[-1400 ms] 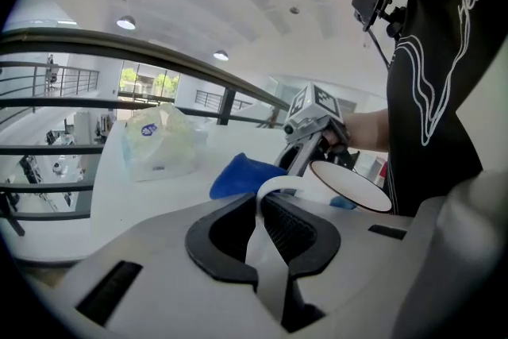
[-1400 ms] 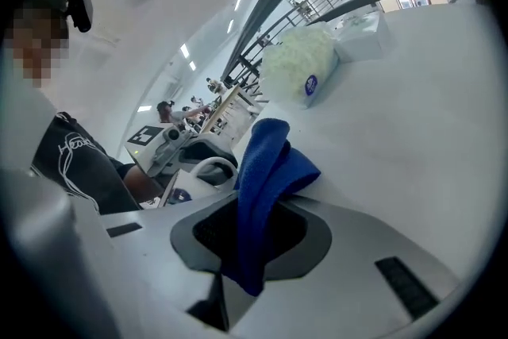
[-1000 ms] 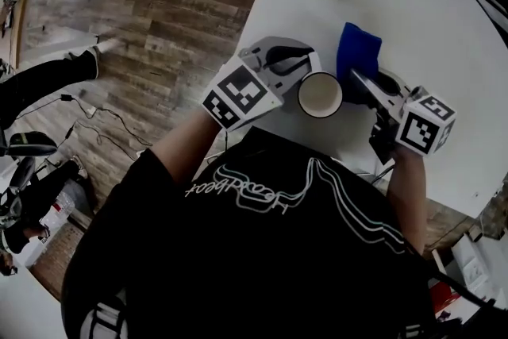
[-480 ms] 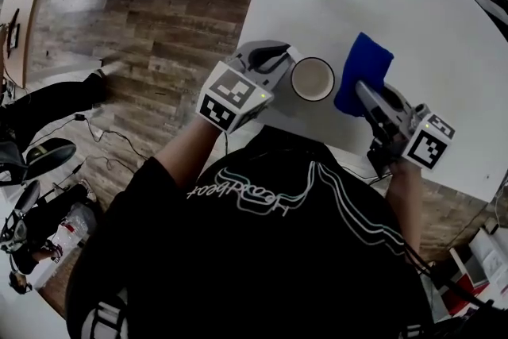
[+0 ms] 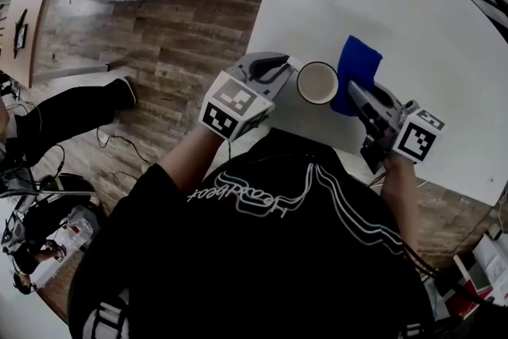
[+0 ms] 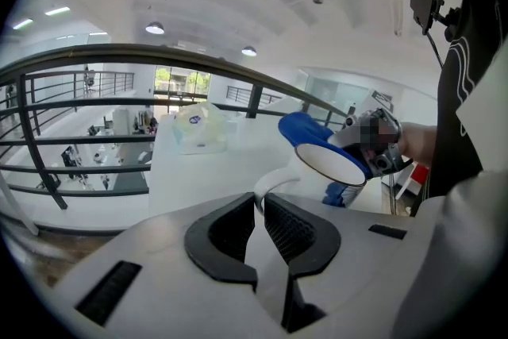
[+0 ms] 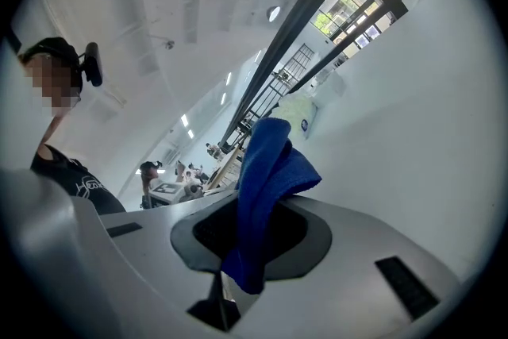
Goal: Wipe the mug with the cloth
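The left gripper (image 5: 279, 69) has its jaws closed narrowly on the handle of the white ceramic mug (image 5: 317, 82), near the edge of the round white counter (image 5: 444, 44). The right gripper's (image 5: 355, 91) jaws clamp the folded blue cloth (image 5: 359, 63), which touches the mug's side.

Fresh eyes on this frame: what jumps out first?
The bright blue cloth stands out first. It is pinched in the right gripper and sits right beside the white mug, on the mug's right in the head view. Next comes the left gripper, shut on the mug's handle near the near edge of the white table.
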### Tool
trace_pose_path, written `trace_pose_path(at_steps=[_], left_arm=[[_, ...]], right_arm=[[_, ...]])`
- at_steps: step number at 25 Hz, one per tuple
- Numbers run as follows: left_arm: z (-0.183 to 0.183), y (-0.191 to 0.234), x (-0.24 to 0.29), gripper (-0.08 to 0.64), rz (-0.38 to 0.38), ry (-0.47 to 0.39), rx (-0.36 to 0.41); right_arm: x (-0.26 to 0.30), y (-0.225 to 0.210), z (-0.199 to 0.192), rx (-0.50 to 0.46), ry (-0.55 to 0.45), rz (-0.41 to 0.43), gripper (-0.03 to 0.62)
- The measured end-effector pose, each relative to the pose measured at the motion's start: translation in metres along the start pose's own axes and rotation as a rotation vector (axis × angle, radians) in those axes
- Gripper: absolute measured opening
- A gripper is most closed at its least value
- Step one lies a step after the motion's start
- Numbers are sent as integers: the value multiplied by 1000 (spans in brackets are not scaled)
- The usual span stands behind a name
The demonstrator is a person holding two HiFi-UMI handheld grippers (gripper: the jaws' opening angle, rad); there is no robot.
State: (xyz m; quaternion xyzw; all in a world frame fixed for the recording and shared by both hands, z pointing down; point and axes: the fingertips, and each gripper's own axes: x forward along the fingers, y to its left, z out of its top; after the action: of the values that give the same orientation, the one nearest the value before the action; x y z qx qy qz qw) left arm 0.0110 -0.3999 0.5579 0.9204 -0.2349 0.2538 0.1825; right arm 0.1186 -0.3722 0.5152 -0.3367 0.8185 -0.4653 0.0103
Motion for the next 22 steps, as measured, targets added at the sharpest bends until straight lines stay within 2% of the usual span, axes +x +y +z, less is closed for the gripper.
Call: trace_pose_path(at_steps=[7, 13, 18, 22], left_arm=[[-7, -14, -9, 41, -18, -4, -36], [-7, -5, -9, 41, -29, -21, -62], [-5, -19, -6, 41, -24, -25, -70], [-15, -19, -17, 41, 1, -18, -88]], right_arm=[[3, -15, -29, -21, 70, -125, 64], [19, -28, -34, -106, 141, -223, 64], [-1, -29, -28, -95, 77, -230, 64], [-12, -19, -24, -24, -21, -198, 64]])
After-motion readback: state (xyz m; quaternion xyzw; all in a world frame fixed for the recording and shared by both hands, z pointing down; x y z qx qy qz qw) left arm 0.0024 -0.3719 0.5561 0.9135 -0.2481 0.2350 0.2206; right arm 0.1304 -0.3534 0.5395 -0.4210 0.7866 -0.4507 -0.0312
